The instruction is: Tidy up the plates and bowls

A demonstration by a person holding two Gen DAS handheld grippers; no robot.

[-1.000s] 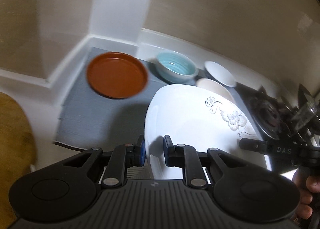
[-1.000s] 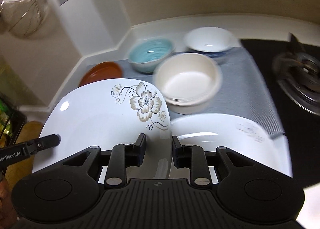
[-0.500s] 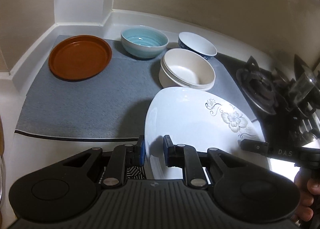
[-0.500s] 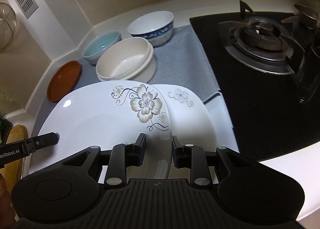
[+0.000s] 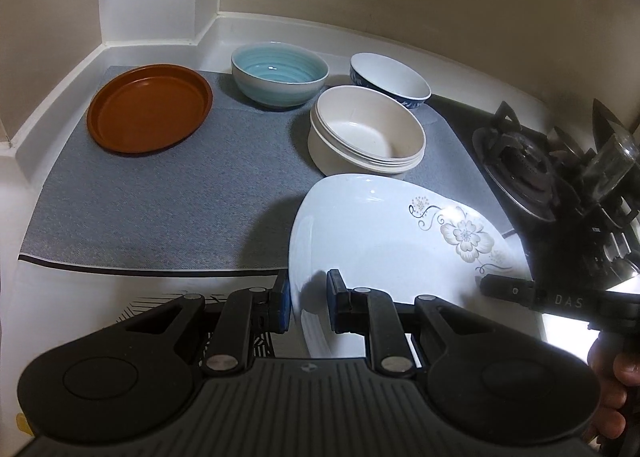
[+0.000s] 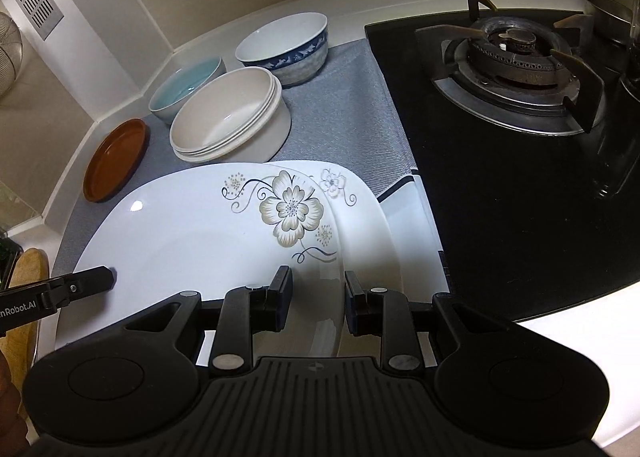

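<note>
A large white flower-patterned plate [image 5: 384,241] [image 6: 200,233] is held between both grippers, just above a second, similar plate [image 6: 360,209] lying on the grey mat. My left gripper [image 5: 307,299] is shut on the plate's left rim. My right gripper [image 6: 316,289] is shut on its right rim. A brown plate [image 5: 150,113] [image 6: 114,159], a blue ribbed bowl [image 5: 280,75] [image 6: 186,91], a stack of cream bowls [image 5: 366,135] [image 6: 228,121] and a blue-patterned white bowl [image 5: 390,79] [image 6: 284,43] stand on the mat behind.
The grey mat [image 5: 160,201] [image 6: 348,117] covers the white counter. A black gas hob with a burner [image 6: 516,57] [image 5: 528,161] lies to the right. Walls close the corner behind the bowls. A wooden board [image 6: 24,269] is at far left.
Both grippers have carried the flowered plate right and down over the second plate, which is now mostly covered. The views have steadied and dropped closer to the counter.
</note>
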